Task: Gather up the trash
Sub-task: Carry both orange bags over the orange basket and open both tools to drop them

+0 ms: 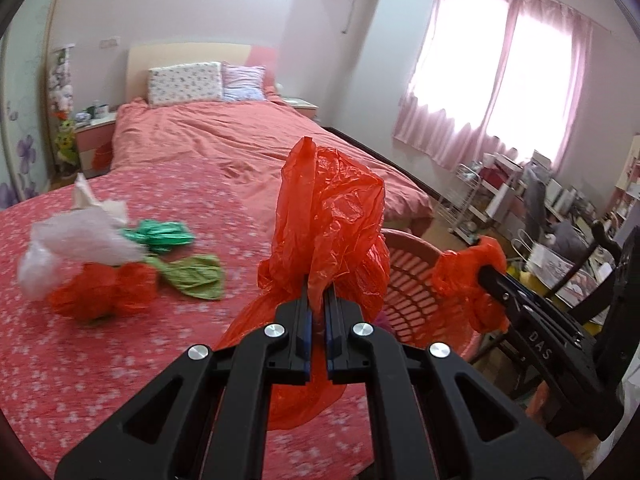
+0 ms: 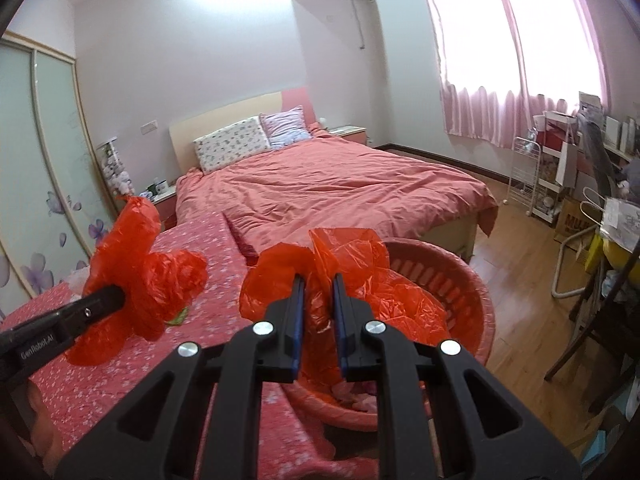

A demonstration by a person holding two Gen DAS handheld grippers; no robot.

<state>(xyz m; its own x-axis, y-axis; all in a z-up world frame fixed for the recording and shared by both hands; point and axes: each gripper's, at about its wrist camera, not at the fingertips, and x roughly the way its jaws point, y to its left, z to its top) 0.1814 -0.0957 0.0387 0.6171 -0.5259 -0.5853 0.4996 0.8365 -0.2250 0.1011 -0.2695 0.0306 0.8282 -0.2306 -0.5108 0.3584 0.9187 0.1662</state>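
Currently both grippers are clamped on the same red plastic bag [image 1: 332, 216], one at each side of its mouth. The left gripper [image 1: 318, 292] has its jaws fully closed on a gathered fold of film that stands up above the fingertips. The right gripper [image 2: 318, 300] is clenched on a thicker bunch of the opposite edge, so its jaws stand slightly apart with the film filling the gap.

Position of the bag: it hangs between the two grippers at the near corner of the bed [image 1: 120, 352], with its body draped into and over the pink slotted basket [image 2: 476, 300] that stands just beside the bed edge. The line from one grip to the other runs roughly across both views, parallel to the near side of the bed.

Position of the trash: a loose pile [image 1: 116, 256] of white, green and red crumpled wrappers and film lies on the flowered coverlet, to the left of the left gripper and somewhat ahead of it. It is apart from the bag and not touching it.

Governing relation: the pile lies on the left gripper's side, well clear of the right gripper. Judgement: the left hand is the nearer one for reaching the pile, while the right grip can hold the bag mouth at the basket
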